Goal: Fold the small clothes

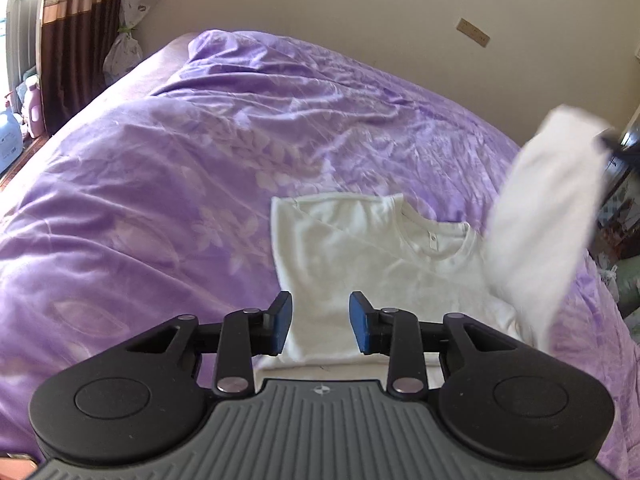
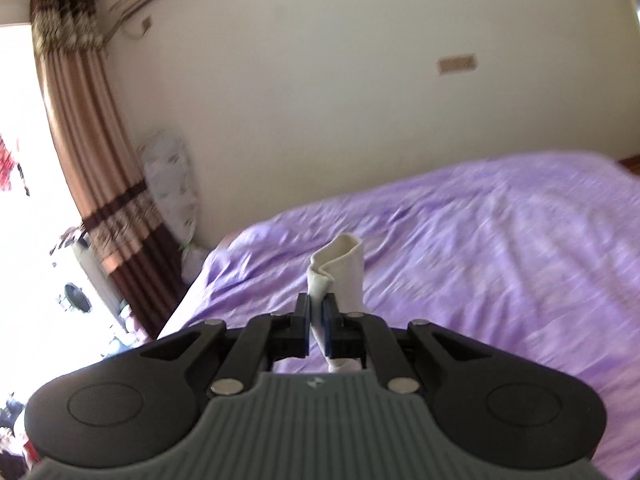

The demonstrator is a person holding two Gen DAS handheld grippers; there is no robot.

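Observation:
A small white shirt [image 1: 360, 256] lies on the purple bedspread [image 1: 180, 184], collar toward the far right, its left side folded in. My left gripper [image 1: 320, 322] is open and empty, just above the shirt's near hem. The shirt's right sleeve [image 1: 548, 216] is lifted in the air, blurred, held by my right gripper [image 1: 610, 140] at the frame's right edge. In the right wrist view my right gripper [image 2: 317, 308] is shut on that white sleeve [image 2: 340, 268], whose cuff sticks up between the pads, above the bedspread [image 2: 480, 248].
A cream wall [image 1: 360, 20] runs behind the bed. Brown curtains [image 2: 92, 184] and a bright window stand at the left. A white patterned bag [image 2: 172, 184] hangs in the corner. Cluttered furniture [image 1: 624, 216] sits beyond the bed's right edge.

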